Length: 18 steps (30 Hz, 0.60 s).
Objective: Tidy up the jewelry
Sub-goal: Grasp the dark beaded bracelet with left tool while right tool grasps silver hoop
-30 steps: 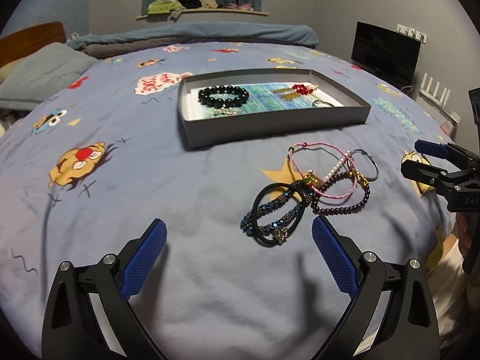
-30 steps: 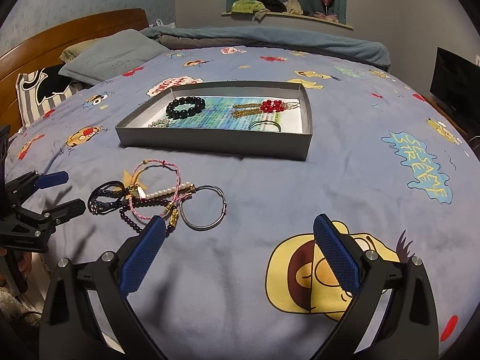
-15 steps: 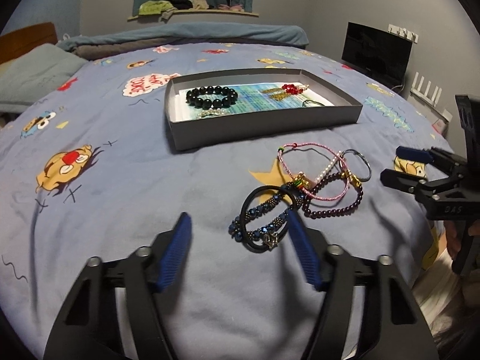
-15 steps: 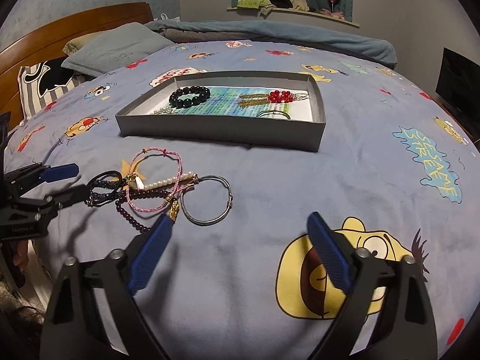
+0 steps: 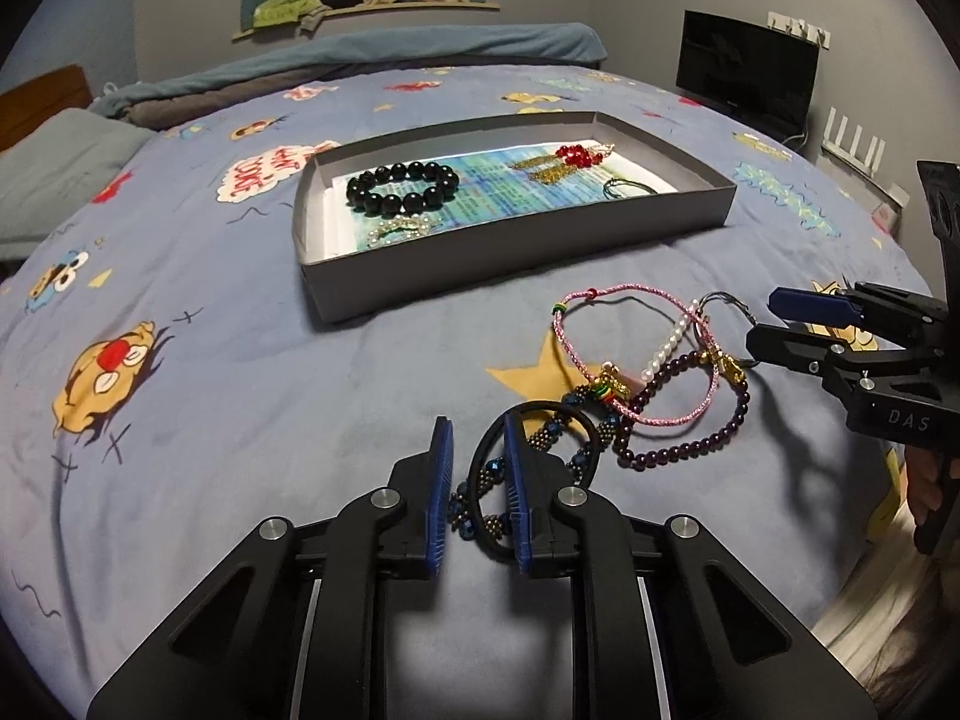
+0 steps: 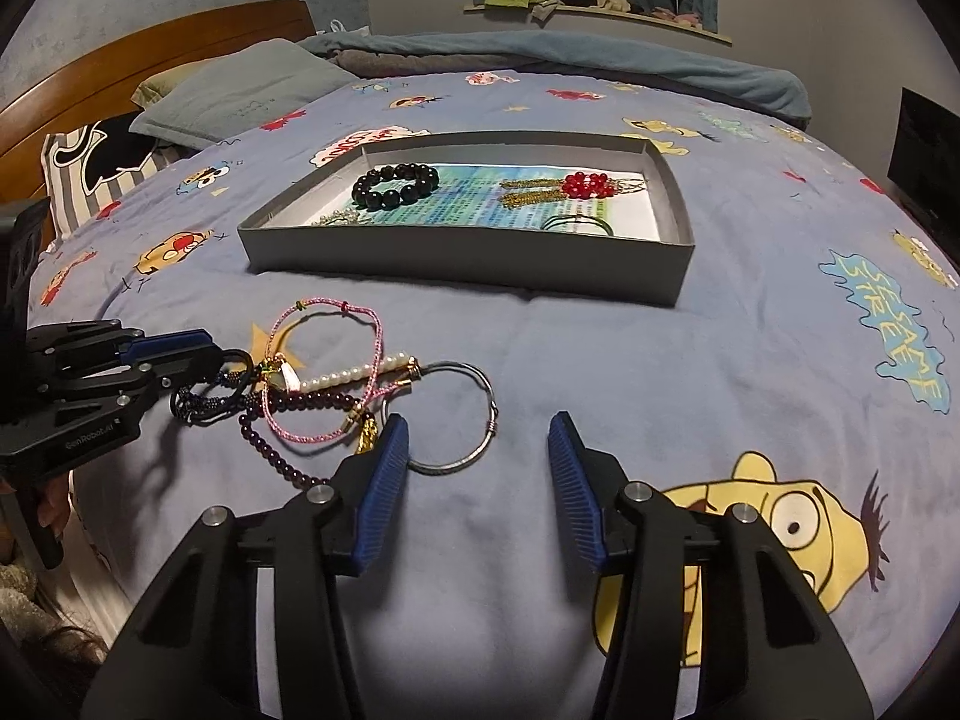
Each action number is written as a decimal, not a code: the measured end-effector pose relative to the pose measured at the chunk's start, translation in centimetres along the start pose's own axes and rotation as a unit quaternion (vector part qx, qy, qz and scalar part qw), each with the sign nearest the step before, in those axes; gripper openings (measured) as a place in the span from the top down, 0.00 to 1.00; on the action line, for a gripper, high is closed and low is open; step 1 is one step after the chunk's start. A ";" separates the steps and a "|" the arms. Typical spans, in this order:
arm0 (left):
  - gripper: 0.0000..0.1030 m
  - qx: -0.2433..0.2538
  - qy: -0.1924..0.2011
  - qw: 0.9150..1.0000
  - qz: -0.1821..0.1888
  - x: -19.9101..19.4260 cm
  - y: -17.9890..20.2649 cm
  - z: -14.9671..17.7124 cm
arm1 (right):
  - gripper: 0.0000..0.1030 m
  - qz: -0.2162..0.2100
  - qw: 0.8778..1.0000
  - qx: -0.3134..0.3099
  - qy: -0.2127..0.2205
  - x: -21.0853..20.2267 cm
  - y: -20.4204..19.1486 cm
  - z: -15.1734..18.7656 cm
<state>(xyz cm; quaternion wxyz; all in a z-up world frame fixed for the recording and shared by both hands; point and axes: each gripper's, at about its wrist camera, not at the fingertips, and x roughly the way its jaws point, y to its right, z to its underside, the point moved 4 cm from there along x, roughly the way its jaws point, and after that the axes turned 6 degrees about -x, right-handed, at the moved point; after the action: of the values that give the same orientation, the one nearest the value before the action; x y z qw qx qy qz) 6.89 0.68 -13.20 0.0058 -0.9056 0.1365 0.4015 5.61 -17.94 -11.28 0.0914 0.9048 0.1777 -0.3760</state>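
Note:
Several bracelets lie tangled on the blue cartoon bedspread in front of a grey tray (image 5: 516, 252) (image 6: 468, 267). My left gripper (image 5: 477, 480) (image 6: 195, 360) is at the left end of the tangle. Its jaws are closing, with the edge of a black hair tie (image 5: 543, 407) and a blue beaded bracelet (image 5: 462, 507) between them and a gap still showing. My right gripper (image 6: 478, 459) (image 5: 771, 321) is also closing, jaws wide apart, with the lower arc of a silver ring (image 6: 493, 414) between them. A pearl strand (image 5: 666, 348) and a purple bead bracelet (image 5: 690, 450) lie in the middle.
The tray holds a black bead bracelet (image 5: 402, 186), red bead earrings (image 5: 573, 156) and a few smaller pieces. Pillows (image 6: 240, 90) and a wooden headboard (image 6: 150, 54) are at the left. A black screen (image 5: 744, 72) stands to the right. The bed's edge runs just behind both grippers.
Both pairs of jaws have narrowed, the left far more. The left gripper has moved forward onto the hair tie and blue beads. The right has edged toward the silver ring.

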 end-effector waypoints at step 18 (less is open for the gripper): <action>0.96 0.035 -0.032 0.999 -0.003 1.5 0.1 0.0 | 0.96 0.006 1.000 0.012 -0.008 1.4 1.1 -0.6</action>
<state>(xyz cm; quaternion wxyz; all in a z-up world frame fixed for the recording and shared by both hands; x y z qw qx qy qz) 7.83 0.18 -14.30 0.0432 -0.8921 0.1477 0.4249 7.37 -18.39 -11.82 0.0837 0.9041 0.1667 -0.3844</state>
